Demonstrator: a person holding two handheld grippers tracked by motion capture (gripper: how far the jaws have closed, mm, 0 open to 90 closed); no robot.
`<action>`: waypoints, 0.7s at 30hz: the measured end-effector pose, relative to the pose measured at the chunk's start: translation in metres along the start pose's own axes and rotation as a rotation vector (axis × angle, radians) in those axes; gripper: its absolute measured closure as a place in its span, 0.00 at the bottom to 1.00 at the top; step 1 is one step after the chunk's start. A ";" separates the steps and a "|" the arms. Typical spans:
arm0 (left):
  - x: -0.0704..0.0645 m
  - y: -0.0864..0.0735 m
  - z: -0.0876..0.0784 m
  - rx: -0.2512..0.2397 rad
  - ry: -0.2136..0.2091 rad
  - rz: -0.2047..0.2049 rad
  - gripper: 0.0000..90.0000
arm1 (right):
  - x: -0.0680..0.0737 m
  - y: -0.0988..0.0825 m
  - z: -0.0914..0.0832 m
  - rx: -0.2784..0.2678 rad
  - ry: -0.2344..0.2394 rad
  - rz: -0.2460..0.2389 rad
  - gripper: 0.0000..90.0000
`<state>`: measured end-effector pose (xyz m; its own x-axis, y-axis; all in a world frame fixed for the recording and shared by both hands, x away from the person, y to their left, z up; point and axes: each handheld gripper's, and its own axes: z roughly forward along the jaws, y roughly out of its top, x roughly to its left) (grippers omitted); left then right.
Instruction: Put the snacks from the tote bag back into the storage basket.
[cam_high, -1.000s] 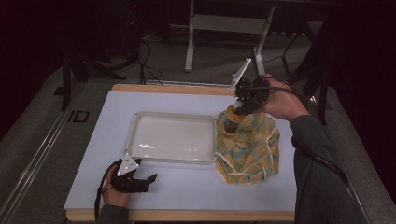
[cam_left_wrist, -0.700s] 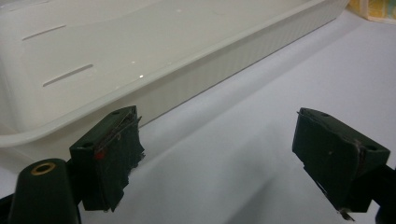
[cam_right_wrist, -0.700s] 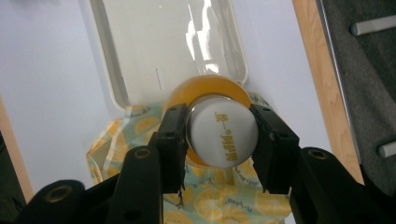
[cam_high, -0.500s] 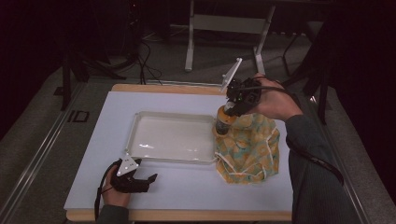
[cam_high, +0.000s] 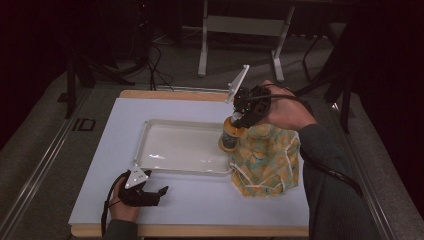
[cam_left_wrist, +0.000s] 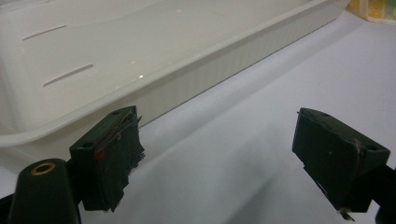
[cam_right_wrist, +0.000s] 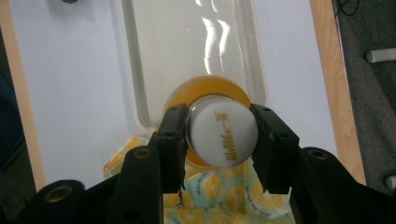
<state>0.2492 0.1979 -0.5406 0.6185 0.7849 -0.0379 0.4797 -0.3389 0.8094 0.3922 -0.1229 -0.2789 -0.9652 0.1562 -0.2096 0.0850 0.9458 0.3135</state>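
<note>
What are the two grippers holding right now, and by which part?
The right gripper holds an orange bottle by its white cap, one jaw on each side. The left gripper holds nothing; its jaws stand open over the table beside the white tray.

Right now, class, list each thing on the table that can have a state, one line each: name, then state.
Bottle: capped, upright, held off the table at the tray's corner.
Tray: empty, flat on the table.
Patterned bag: slumped on the table beside the tray.
Right gripper: shut on the bottle's cap.
Left gripper: open, holding nothing, near the tray's wall.
</note>
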 end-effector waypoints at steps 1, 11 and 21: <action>0.000 0.000 0.000 0.001 0.000 0.000 0.17 | 0.001 0.001 0.001 0.003 0.003 -0.004 0.65; 0.000 0.000 0.000 0.002 -0.002 -0.002 0.17 | 0.006 0.006 0.012 -0.005 0.033 -0.015 0.65; 0.000 0.000 0.000 0.001 -0.002 -0.002 0.17 | 0.015 0.009 0.022 0.004 0.036 -0.040 0.65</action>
<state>0.2493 0.1980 -0.5406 0.6186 0.7847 -0.0404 0.4813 -0.3377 0.8089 0.3844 -0.1057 -0.2995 -0.9761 0.1083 -0.1883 0.0473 0.9520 0.3023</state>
